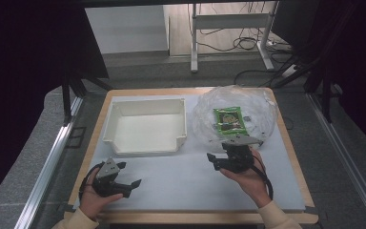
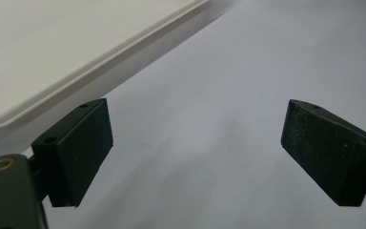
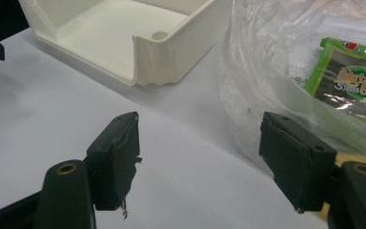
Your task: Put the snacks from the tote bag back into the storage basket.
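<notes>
The right tool (image 1: 228,155) sits with its jaws spread wide and nothing between them, and the clear plastic bag (image 1: 236,112) begins just ahead of it, its near edge close to the right-hand jaw in the right gripper view. The green snack packet (image 3: 350,78) probably lies inside the bag, ahead and to the right. The left tool (image 1: 124,183), also wide and empty, rests well off, by the white bin (image 1: 145,126) on the counter (image 1: 181,179).

A: Where does the high view sit?
B: Above the near edge, facing forward and down over the whole table (image 1: 181,191).
A: The gripper views?
B: Low and close to the surface; both catch the bin (image 2: 52,52) (image 3: 124,43), which the high view shares (image 1: 145,126).
</notes>
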